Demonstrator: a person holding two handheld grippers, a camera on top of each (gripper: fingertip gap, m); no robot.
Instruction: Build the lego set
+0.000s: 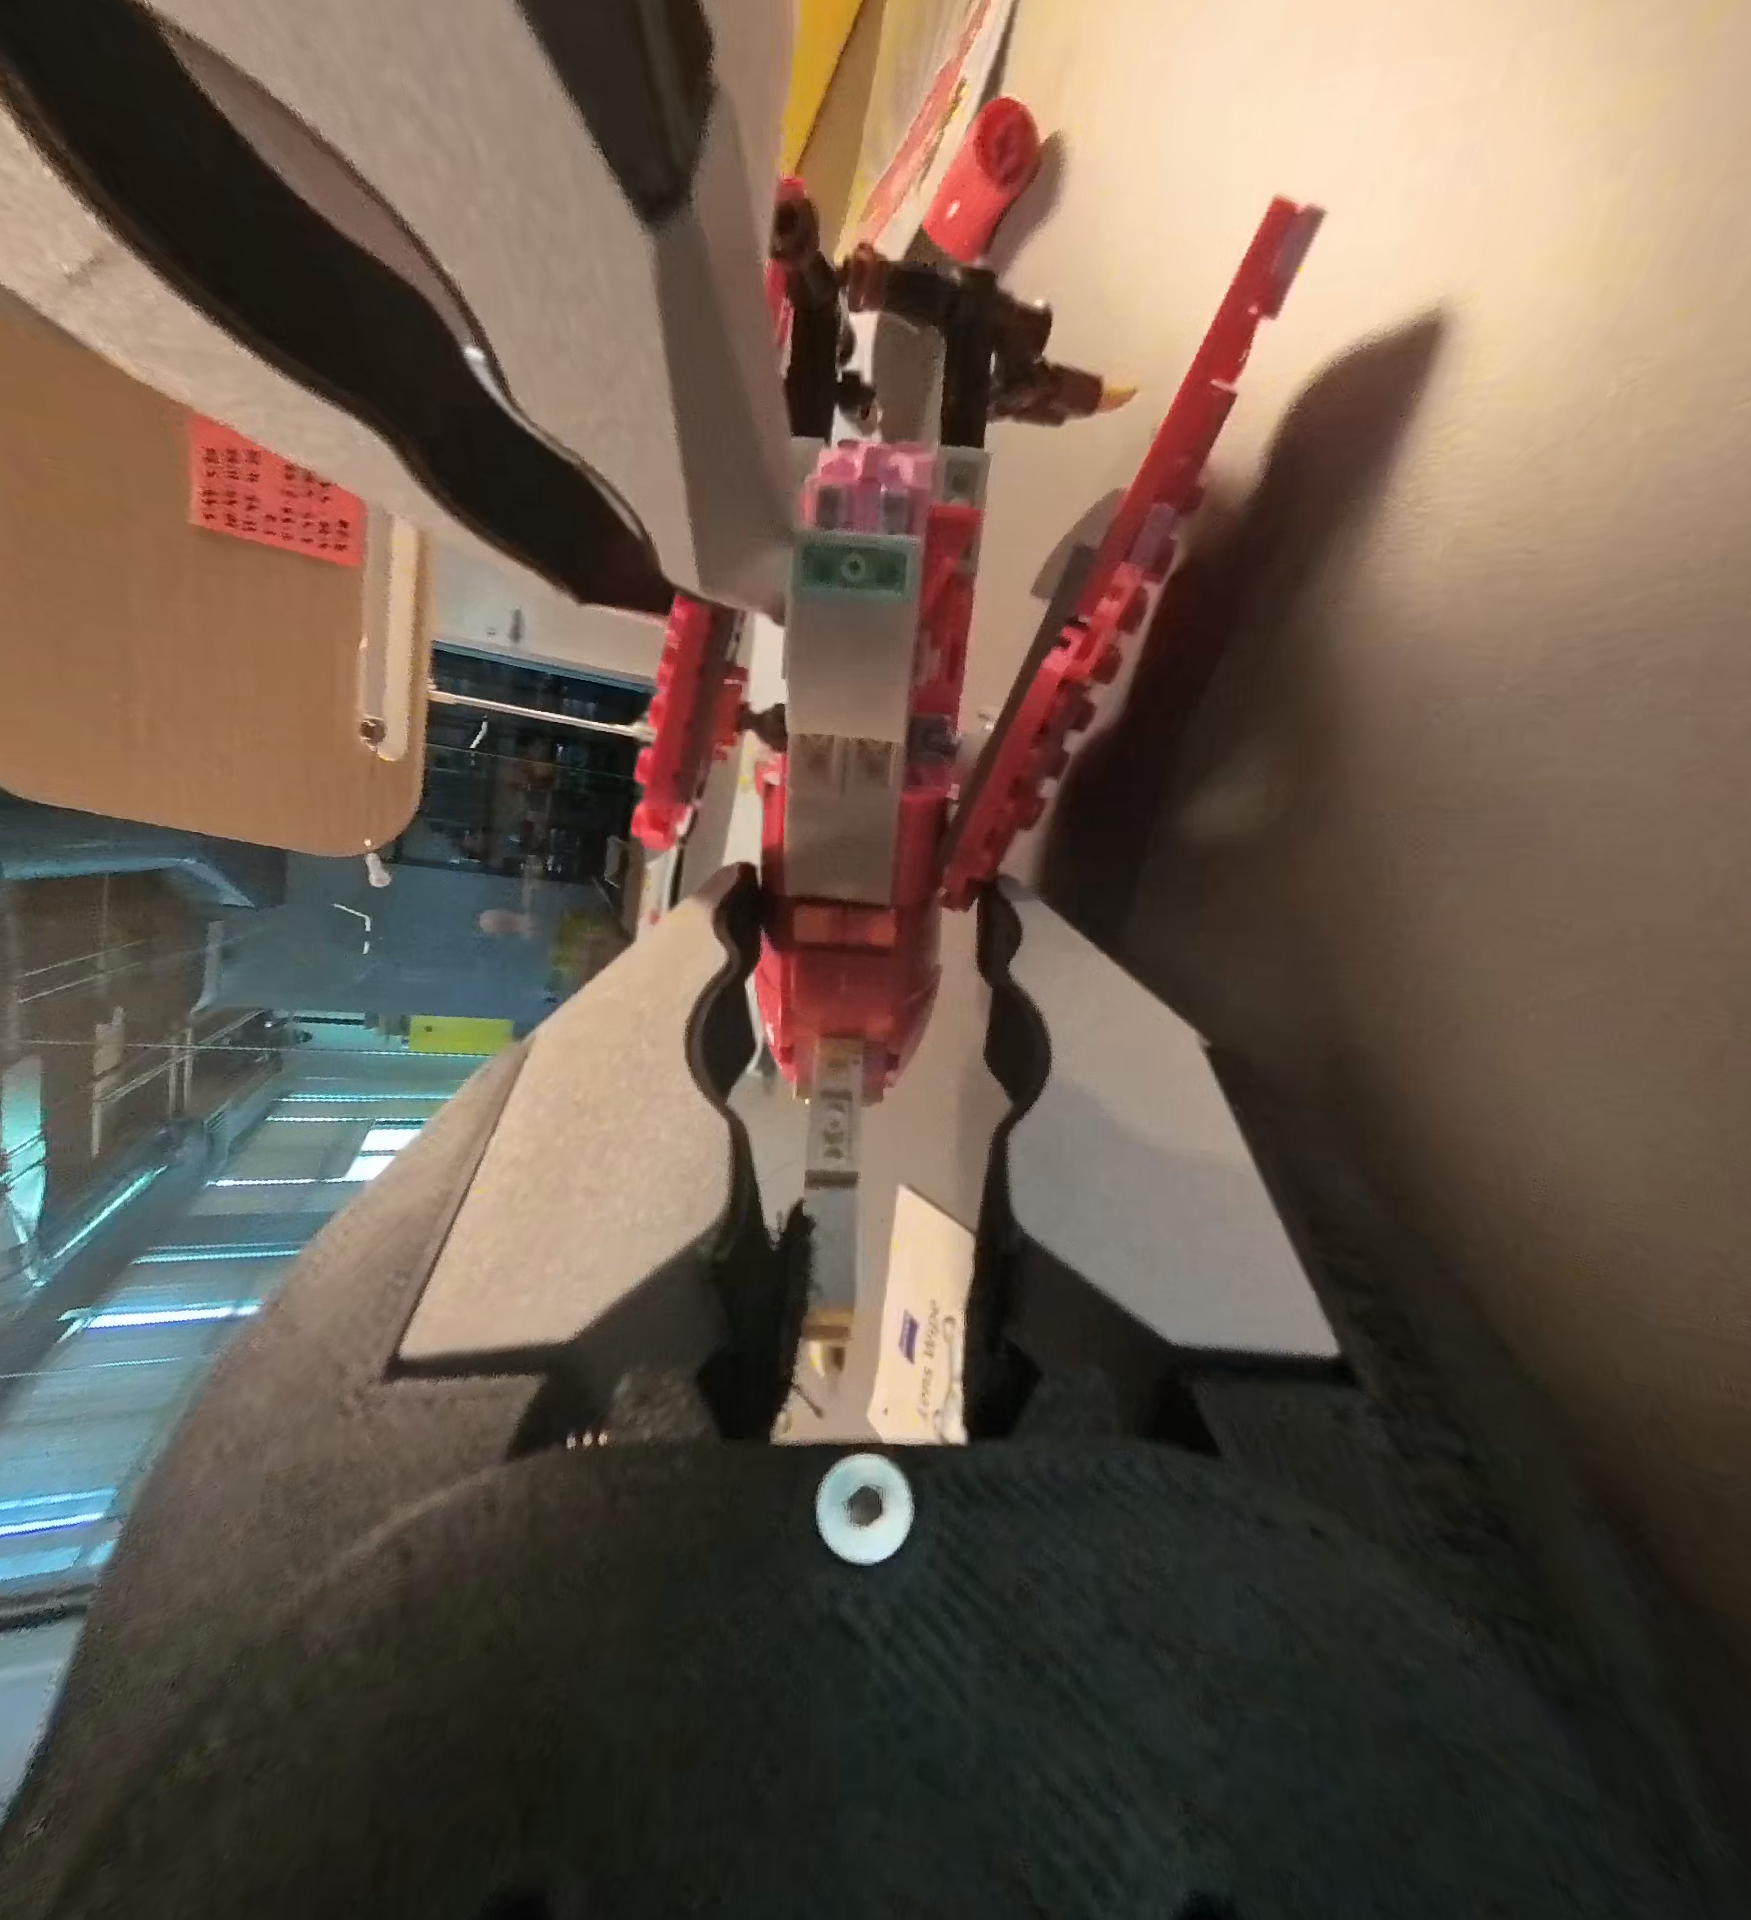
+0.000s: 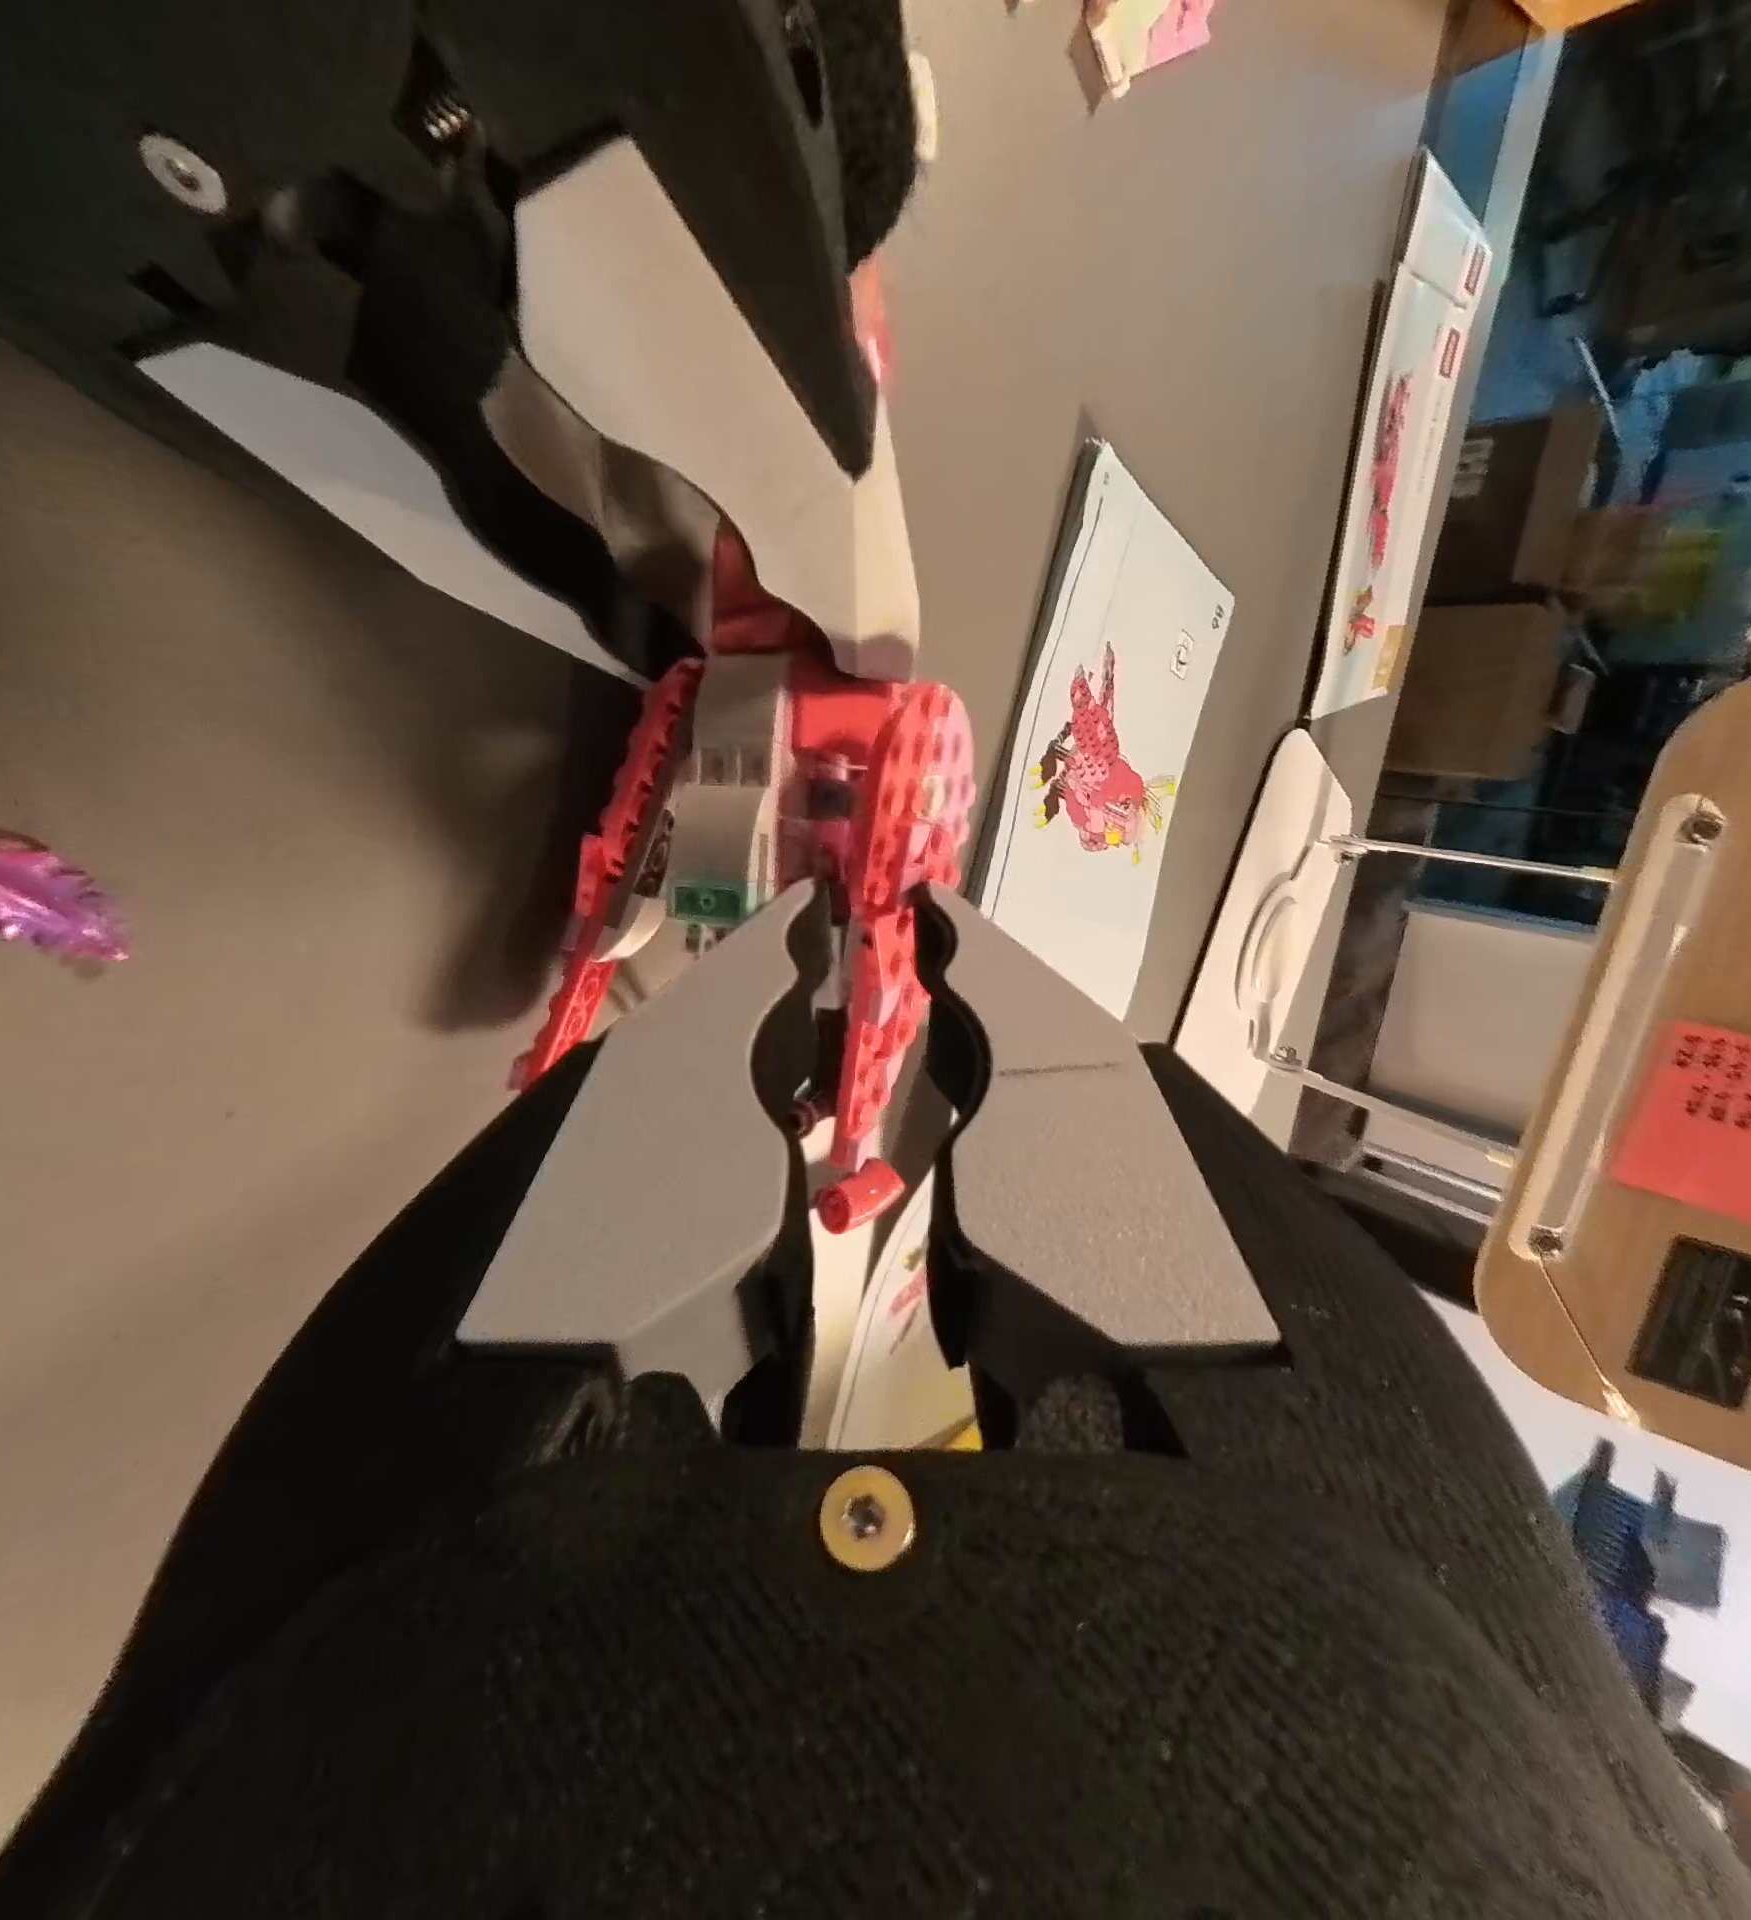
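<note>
Two grippers are meeting on one red brick bird (image 1: 850,790), which is being held just off a pale table (image 1: 1370,935).

The left gripper (image 1: 866,935) is clamping the bird's red body at a middling width. Its left pad (image 1: 720,977) is pressing on the body's side, while whether the right pad (image 1: 1006,977) is touching is hard to tell. A grey strip of bricks is running back from the body between the fingers.

The right gripper (image 2: 866,914) is standing narrow, its fingertips closing on the bird's studded red wing (image 2: 902,862), which is passing through the slim gap between the pads. In the left wrist view this gripper is reaching in from the upper left, over the bird's pink and grey top.

The bird's other wing (image 1: 1141,582) is lying close along the table, casting a dark shadow there. Dark brown legs (image 1: 954,312) are sticking out at the far end.

Beyond the bird, a red cylinder (image 1: 985,177) is lying on the table. In the right wrist view, a booklet (image 2: 1110,790) with a red bird picture is lying near the wing, a pink shiny scrap (image 2: 19,883) is lying well apart to the left, and a wooden panel (image 2: 1681,1039) with a red sticker is standing at the right.
</note>
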